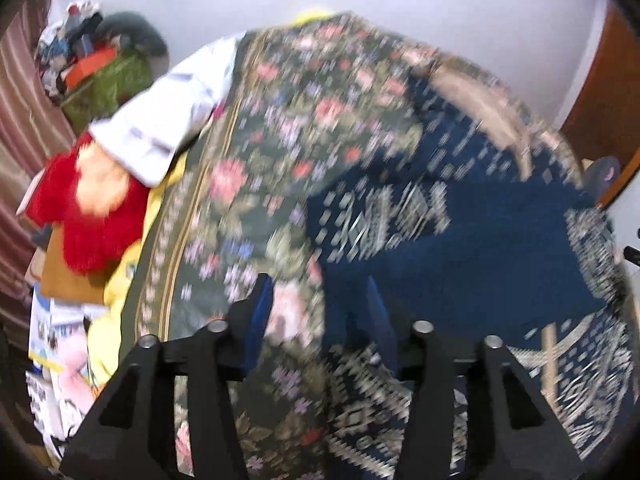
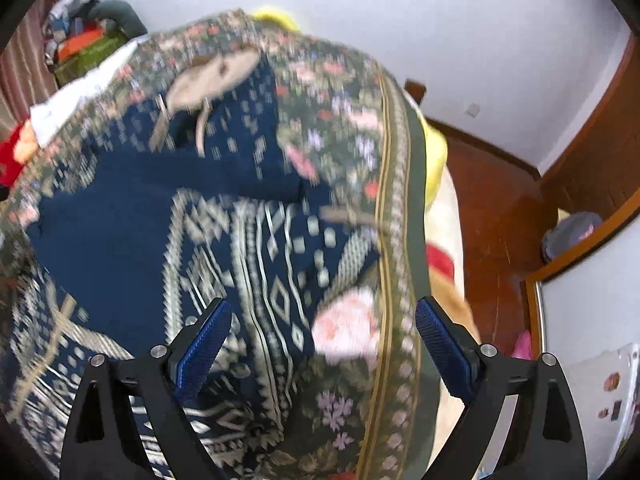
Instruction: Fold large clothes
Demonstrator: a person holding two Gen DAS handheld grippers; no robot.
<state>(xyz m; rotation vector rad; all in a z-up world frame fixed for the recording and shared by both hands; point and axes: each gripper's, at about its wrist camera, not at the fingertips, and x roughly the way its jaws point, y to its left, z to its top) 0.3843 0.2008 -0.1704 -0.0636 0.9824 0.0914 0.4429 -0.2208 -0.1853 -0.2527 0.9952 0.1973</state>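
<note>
on the bed, a dark green floral bedspread point(image 1: 260, 168) is covering most of the surface, its striped gold border point(image 2: 394, 216) running down the right edge in the right wrist view. lying across it is the navy garment point(image 1: 460, 216) with pale geometric patterning, spread over the middle and the near side of the bedspread; a lighter tan part with cords point(image 2: 208, 76) is showing at its far end. both views are blurring, so finer detail of the weave is not readable.

at the left side of the bed a white cloth point(image 1: 160, 120) is lying on the bedspread's edge, and just beside it a red plush toy point(image 1: 92, 216) is sitting next to something yellow point(image 1: 124, 280). further back a heap of mixed items on a green bag point(image 1: 108, 76) is resting against the striped curtain point(image 1: 20, 120). to the right of the bed the reddish wooden floor point(image 2: 500, 208) is showing.

the left gripper point(image 1: 320, 304) is hanging over the seam between garment and bedspread, its jaws parted about halfway, and no cloth is pinched between them. the right gripper point(image 2: 324, 316) is hovering over the garment's patterned hem, its blue pads point(image 2: 208, 340) standing wide apart, released, with fabric below but nothing clasped.
</note>
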